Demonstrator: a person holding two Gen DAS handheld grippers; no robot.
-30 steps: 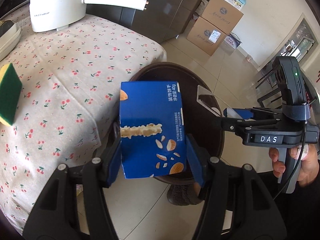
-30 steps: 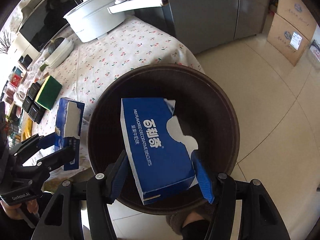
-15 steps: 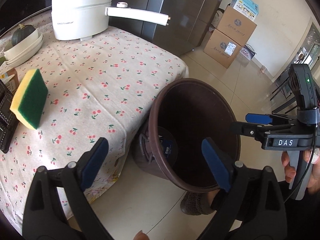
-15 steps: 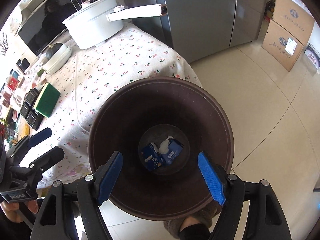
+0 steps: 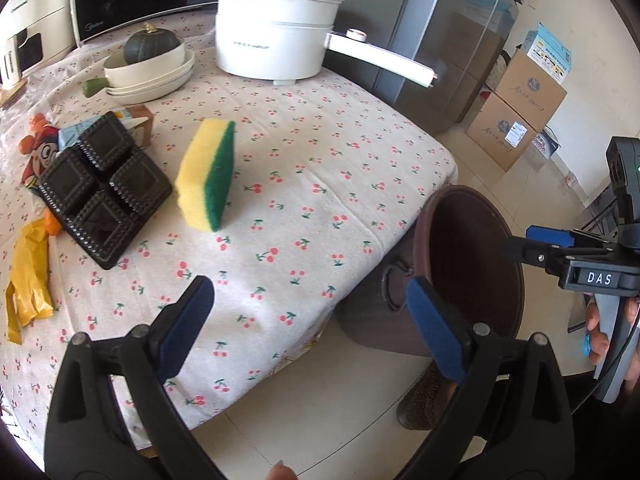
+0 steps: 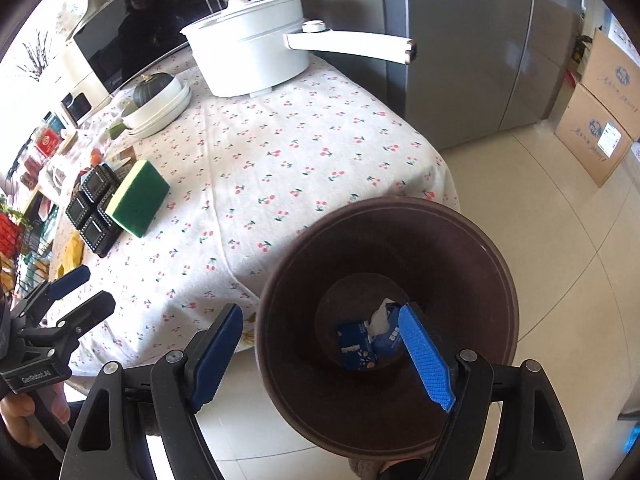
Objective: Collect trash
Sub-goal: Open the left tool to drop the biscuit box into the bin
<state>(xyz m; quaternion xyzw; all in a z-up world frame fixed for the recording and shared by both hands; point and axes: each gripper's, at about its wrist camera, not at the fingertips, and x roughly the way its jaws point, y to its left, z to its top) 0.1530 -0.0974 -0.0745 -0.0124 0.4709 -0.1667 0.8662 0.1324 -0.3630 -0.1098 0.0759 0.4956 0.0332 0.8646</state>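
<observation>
Blue boxes (image 6: 357, 344) half-hidden in bin (image 6: 472, 240) | left gripper (image 5: 312, 320), right gripper (image 6: 320, 344) jaws apart, empty

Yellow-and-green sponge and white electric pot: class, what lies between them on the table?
Only bare cherry-print tablecloth between sponge and pot, in both wrist views.

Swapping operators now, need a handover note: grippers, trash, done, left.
Left gripper: open, empty, over the table edge.
Right gripper: open, empty, above the brown trash bin.
Done: two blue snack boxes lie at the bin's bottom.
Left, likely: black plastic tray, yellow wrapper and the colourful packets behind the tray, all on the cherry tablecloth. The sponge probably stays.
</observation>
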